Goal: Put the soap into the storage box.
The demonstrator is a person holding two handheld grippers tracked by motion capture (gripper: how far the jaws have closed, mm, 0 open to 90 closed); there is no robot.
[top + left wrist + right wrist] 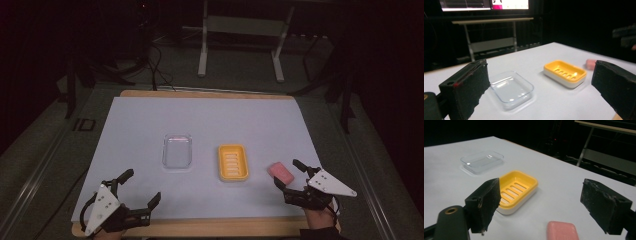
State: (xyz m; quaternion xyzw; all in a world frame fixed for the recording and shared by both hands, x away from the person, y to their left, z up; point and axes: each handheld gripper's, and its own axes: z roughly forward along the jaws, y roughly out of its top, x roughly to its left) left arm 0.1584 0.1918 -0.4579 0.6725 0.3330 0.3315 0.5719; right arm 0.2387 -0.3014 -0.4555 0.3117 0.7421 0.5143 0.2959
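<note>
**A:** What's the right tongs (287, 173) about to do?

**B:** They look lined up for the pink rectangular bar of soap (280, 171), which lies flat on the white surface (210, 120) just right of the yellow slotted plastic soap dish (233, 162). In the right gripper view the soap (562, 231) sits low between the two black jaws, which stand wide and do not touch it.

**A:** How should the pickup go?

**B:** I'd bring the tongs down so the pads straddle the bar's narrow width, square to its long sides, then close gently. Soap is likely slick, so a centred grip matters; catch a corner and it may twist or squirt out.

**A:** And after that?

**B:** Probably a short carry to the dish (515, 190), keeping the bar level and setting it flat on the slots.

**A:** The other hand?

**B:** The left tongs (142, 185) hang wide apart and empty near the front edge, facing the clear rectangular plastic tray (511, 87). Best kept out of the way.
</note>
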